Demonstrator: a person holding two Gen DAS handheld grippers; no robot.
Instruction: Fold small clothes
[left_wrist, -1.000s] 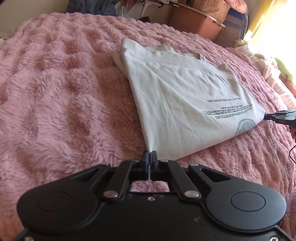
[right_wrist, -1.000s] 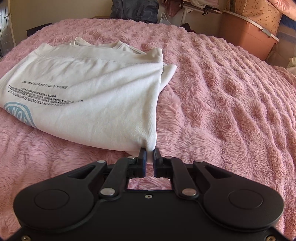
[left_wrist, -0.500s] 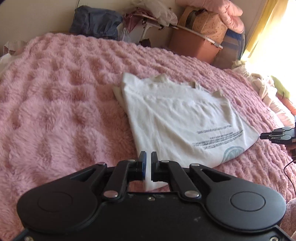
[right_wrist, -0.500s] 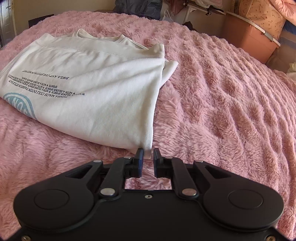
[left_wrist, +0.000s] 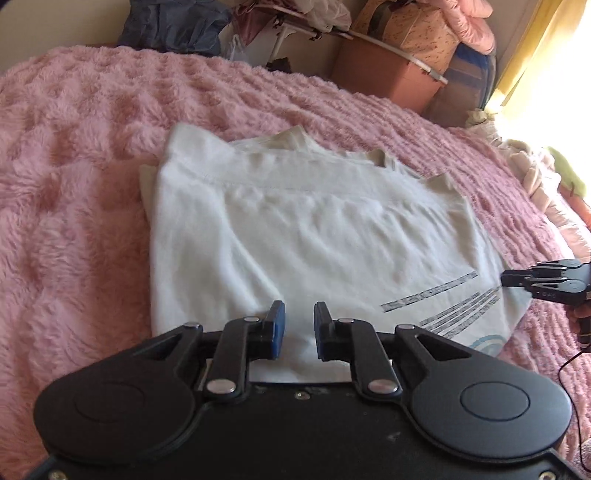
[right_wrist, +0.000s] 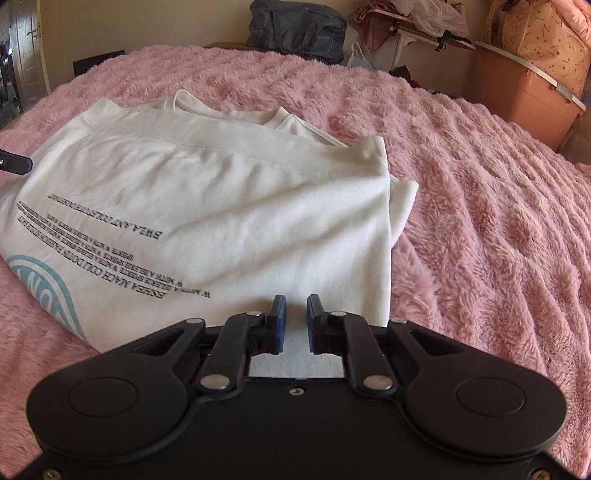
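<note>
My left gripper (left_wrist: 297, 329) jaws were opening over white shirt (left_wrist: 295, 236), pads clear; right gripper (right_wrist: 294, 324) fingers stood apart above shirt edge, gripping nothing.

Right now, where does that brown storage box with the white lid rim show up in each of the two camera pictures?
Left wrist view: the brown storage box sits upper right of centre, beyond the pink blanket.
Right wrist view: the same box is at the far right edge, near the top.
Shared landmark: the white T-shirt lying folded on the blanket, in front of the box.
</note>
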